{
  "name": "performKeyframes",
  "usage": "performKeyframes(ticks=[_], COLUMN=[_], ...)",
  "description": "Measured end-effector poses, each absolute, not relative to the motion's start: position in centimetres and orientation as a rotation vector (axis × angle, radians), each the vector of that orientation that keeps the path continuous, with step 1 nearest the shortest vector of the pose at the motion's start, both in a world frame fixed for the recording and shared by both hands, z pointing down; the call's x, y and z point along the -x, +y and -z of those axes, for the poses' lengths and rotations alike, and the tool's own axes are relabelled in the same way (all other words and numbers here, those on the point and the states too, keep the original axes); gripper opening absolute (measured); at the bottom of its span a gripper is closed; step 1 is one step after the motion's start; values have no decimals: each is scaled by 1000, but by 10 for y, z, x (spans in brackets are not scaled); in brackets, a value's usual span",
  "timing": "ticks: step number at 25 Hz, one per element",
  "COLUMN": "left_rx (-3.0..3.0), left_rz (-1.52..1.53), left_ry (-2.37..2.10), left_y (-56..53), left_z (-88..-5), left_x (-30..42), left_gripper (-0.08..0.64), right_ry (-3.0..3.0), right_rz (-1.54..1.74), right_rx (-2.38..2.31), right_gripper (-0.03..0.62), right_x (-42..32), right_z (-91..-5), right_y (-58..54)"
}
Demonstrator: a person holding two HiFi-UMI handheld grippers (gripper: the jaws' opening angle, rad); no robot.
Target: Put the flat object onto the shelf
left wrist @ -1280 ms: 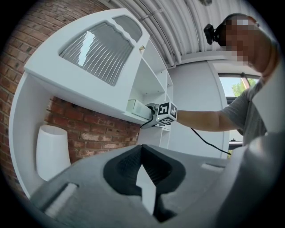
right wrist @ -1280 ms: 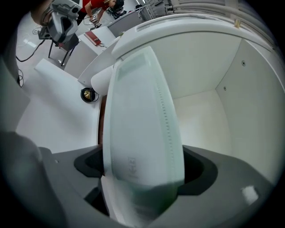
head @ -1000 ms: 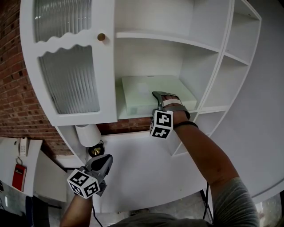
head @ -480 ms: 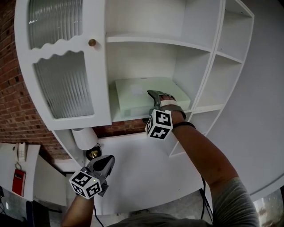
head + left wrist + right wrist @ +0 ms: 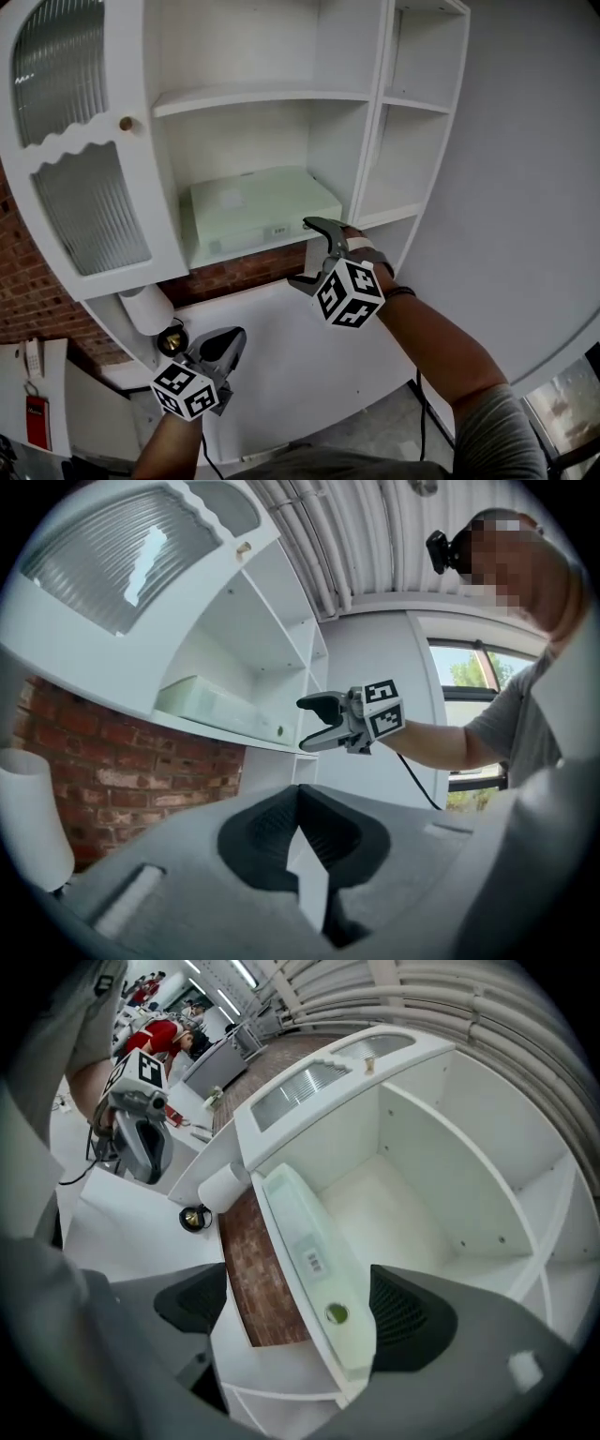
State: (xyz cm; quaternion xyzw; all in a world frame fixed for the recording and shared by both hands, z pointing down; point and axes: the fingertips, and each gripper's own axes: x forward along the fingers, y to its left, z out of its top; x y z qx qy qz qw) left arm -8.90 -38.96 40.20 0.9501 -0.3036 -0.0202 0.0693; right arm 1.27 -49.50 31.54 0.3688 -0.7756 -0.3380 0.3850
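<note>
Right gripper point(image 5: 302, 253) backed off the shelf point(image 5: 234, 253).
Box point(image 5: 258, 208) flat on shelf; right jaws wide, closing, empty, just clear of shelf edge. Left gripper point(image 5: 225, 343) below shelf, jaws together.

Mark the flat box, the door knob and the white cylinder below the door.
Flat box point(image 5: 258, 202), head view, middle of its top face.
Door knob point(image 5: 126, 123), head view, its round front.
White cylinder point(image 5: 145, 307), head view, its side wall.

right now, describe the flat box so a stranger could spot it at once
Find the white shelf unit with a ribbed glass door at its left. On the lower open shelf lies a flat pale green box, the only thing on any visible shelf.
</note>
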Motion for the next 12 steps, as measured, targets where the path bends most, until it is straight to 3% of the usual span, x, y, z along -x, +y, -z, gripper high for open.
performKeyframes(ticks=[8,12], left_rx=[-2951,-2991], left_rz=[35,20], left_ry=[-582,-383], left_y=[-366,-344], left_z=[-394,-393], left_x=[-19,-81], left_gripper=[1,0], right_ry=[-2008,-2001], right_rz=[706,590], right_rx=[-1194,-1359], right_gripper=[290,220], right_x=[-131,-192], right_z=[-311,-323], right_y=[-411,-363])
